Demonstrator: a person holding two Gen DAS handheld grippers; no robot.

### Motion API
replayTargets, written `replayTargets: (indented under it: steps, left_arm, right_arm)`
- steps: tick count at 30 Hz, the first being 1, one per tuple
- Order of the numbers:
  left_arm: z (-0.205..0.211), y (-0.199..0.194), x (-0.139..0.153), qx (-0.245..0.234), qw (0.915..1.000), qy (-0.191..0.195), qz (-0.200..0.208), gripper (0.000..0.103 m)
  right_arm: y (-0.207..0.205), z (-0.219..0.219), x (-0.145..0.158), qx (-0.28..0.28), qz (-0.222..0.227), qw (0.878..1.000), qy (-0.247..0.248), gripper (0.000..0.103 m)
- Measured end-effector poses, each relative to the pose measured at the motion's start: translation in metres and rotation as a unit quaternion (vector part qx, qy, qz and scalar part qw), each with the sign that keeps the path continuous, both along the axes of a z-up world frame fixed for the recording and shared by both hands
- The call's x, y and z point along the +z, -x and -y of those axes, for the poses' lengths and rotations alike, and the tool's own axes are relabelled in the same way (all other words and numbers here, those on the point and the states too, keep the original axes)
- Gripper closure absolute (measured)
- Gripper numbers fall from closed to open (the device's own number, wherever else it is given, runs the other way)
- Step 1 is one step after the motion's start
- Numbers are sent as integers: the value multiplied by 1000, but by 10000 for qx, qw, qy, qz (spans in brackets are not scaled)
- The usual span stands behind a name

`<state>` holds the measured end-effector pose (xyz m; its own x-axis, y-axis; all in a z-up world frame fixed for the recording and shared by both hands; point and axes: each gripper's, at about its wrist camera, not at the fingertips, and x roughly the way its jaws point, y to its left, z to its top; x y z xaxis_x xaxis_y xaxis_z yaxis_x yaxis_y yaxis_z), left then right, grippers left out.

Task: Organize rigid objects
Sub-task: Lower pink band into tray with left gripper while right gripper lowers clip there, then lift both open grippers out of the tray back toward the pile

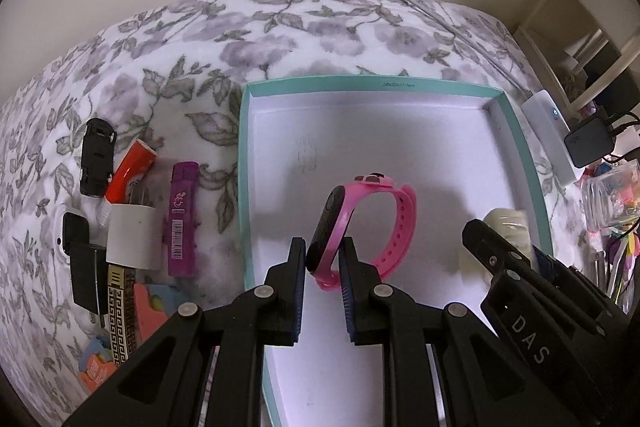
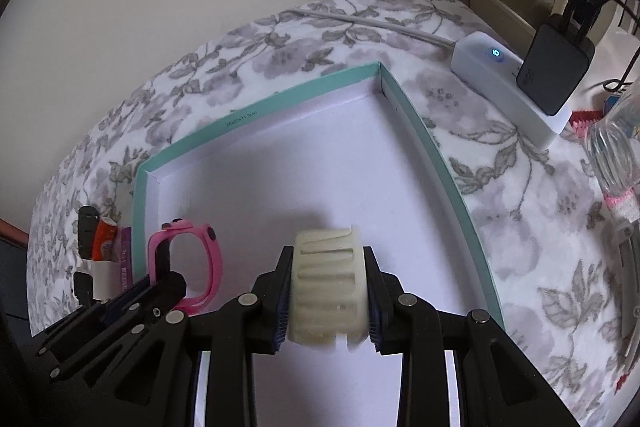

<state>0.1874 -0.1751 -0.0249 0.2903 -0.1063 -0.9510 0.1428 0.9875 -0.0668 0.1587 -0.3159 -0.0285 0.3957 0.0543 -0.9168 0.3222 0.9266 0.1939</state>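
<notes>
A shallow white box with a teal rim (image 1: 374, 83) (image 2: 256, 117) lies on the floral bedspread. Over its floor my left gripper (image 1: 323, 253) is shut on a pink wristband with a black face (image 1: 396, 223), clamping the black face between the pads. In the right wrist view the same band (image 2: 208, 259) shows at the box's left side, held by the left gripper (image 2: 160, 267). My right gripper (image 2: 329, 291) is shut on a cream ribbed cylinder (image 2: 328, 287) above the box floor. The right gripper (image 1: 504, 247) with the cream piece (image 1: 508, 223) also enters the left wrist view from the right.
Left of the box lie a black toy car (image 1: 96, 157), an orange-red tube (image 1: 132, 167), a white plug (image 1: 130, 237), a purple lighter (image 1: 182, 219) and a black adapter (image 1: 86, 275). A white power strip (image 2: 508, 87) with a black charger (image 2: 556, 71) sits right of the box, and a clear bottle (image 2: 616, 147).
</notes>
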Motion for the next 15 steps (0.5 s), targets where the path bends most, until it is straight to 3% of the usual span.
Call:
replayTargets:
  steps: [6, 11, 15]
  left_arm:
    - [0, 1, 5, -2, 10000, 8, 62, 86]
    - [-1, 2, 10, 33, 9999, 18, 94, 82]
    - [-4, 5, 15, 68, 9999, 51, 134, 71]
  right_arm:
    - [0, -3, 5, 106, -1, 9998, 160, 68]
    - [0, -5, 9, 185, 8, 9996, 211, 57]
    - [2, -8, 13, 259, 30, 9991, 325, 50]
